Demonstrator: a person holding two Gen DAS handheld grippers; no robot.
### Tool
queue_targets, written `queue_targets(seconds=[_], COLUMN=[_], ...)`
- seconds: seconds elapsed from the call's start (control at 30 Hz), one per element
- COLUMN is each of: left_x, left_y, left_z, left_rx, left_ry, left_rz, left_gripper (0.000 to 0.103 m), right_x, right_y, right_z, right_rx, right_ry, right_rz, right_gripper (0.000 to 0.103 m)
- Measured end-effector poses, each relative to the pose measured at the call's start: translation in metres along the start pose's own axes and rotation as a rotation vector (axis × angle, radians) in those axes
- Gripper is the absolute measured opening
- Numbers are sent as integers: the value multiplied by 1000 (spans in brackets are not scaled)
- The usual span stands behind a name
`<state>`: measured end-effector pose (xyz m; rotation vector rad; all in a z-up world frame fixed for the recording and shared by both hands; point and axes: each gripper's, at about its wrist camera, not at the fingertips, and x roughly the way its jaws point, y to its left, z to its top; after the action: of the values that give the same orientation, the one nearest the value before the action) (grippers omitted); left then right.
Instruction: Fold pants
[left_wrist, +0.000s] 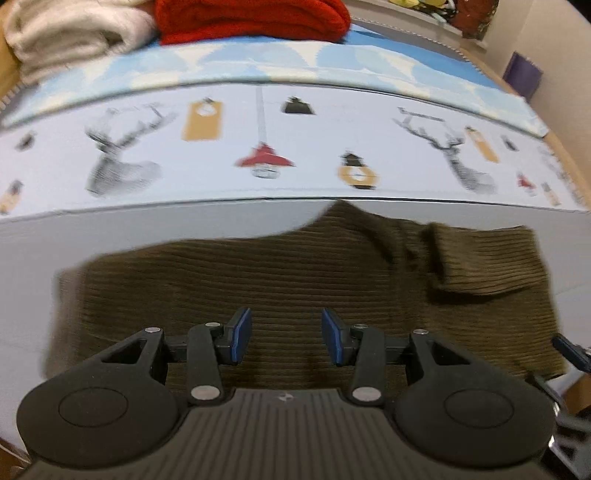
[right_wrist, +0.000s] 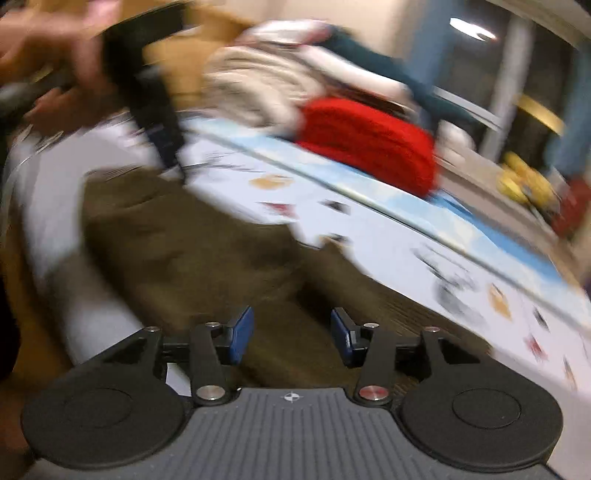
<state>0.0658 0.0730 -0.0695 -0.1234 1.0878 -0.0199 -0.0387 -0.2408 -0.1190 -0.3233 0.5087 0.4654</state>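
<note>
Olive-brown corduroy pants (left_wrist: 295, 280) lie folded on a pale table cover, with one flap turned over at the right (left_wrist: 487, 258). My left gripper (left_wrist: 286, 336) is open and empty, just above the near part of the pants. My right gripper (right_wrist: 291, 332) is open and empty over the same pants (right_wrist: 192, 251); this view is blurred. The left gripper's black body (right_wrist: 147, 85) and the hand holding it show at the upper left of the right wrist view. The right gripper's tip (left_wrist: 570, 350) shows at the right edge of the left wrist view.
The table cover (left_wrist: 295, 147) carries printed deer, lamps and tags, with a blue-and-white band behind it. A red folded knit (left_wrist: 251, 18) and a cream garment (left_wrist: 70, 33) lie at the far edge. The red knit (right_wrist: 369, 147) and other clothes also show in the right wrist view.
</note>
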Motion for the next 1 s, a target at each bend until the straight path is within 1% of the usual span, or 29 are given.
queue_targets(seconds=[0.03, 0.1, 0.17, 0.2, 0.23, 0.3, 0.37, 0.43, 0.5, 0.57, 0.6, 0.63, 0.67, 0.7, 0.73, 0.77, 0.8, 0.83, 0.87, 0.93, 0.97, 1.0], left_x=[3, 11, 18, 21, 24, 31, 41, 51, 64, 78, 85, 91, 96, 97, 94, 89, 85, 87, 94, 111, 116, 116], left_y=[-5, -19, -36, -43, -51, -60, -69, -76, -83, -93, -97, -102, -108, -111, -114, -113, -108, -100, -96, -98, -98, -96], left_z=[1, 3, 5, 6, 8, 15, 24, 31, 38, 43, 46, 48, 51, 53, 59, 65, 71, 77, 79, 75, 73, 72], left_rx=[-9, -12, -8, -9, -16, -43, -88, -130, -160, -162, -153, -140, -114, -89, -56, -47, -66, -111, -128, -102, -95, -106], left_ry=[12, 33, 47, 48, 46, 37, 25, 20, 29, 47, 57, 58, 63, 58, 9, -61, -117, -135, -115, -37, -16, -16], left_rz=[-31, -84, -131, -150, -169, -200, -236, -256, -265, -262, -245, -227, -231, -244, -234, -206, -202, -214, -206, -165, -151, -134], left_gripper=[49, 49, 49, 49, 49, 49, 49, 49, 49, 48, 42, 15, 2, 3, 2, 2, 2, 2, 2, 3, 4, 8], right_x=[1, 2, 2, 3, 4, 3, -2, -6, -8, -6, -5, -5, -5, -5, -4, -7, -11, -13, -16, -18, -18, -19], right_y=[-16, -42, -62, -68, -70, -65, -55, -45, -36, -28, -25, -23, -21, -21, -24, -26, -28, -30, -34, -40, -44, -48], right_z=[-5, -16, -28, -35, -39, -45, -44, -46, -49, -50, -51, -51, -52, -51, -51, -49, -49, -49, -51, -55, -57, -58], right_rx=[66, 180, 268, 290, 297, 264, 194, 116, 38, -31, -63, -85, -102, -112, -112, -102, -100, -106, -109, -100, -83, -55], right_ry=[32, 96, 164, 198, 225, 229, 218, 215, 214, 210, 211, 214, 213, 209, 204, 196, 185, 176, 179, 197, 215, 233], right_rz=[-39, -86, -82, -66, -48, -28, -19, -14, -16, -30, -33, -30, -30, -29, -15, 15, 27, 40, 58, 77, 87, 103], right_gripper=[50, 51, 54, 57, 57, 58, 58, 58, 58, 58, 57, 56, 53, 44, 29, 20, 15, 12, 11, 11, 11, 11])
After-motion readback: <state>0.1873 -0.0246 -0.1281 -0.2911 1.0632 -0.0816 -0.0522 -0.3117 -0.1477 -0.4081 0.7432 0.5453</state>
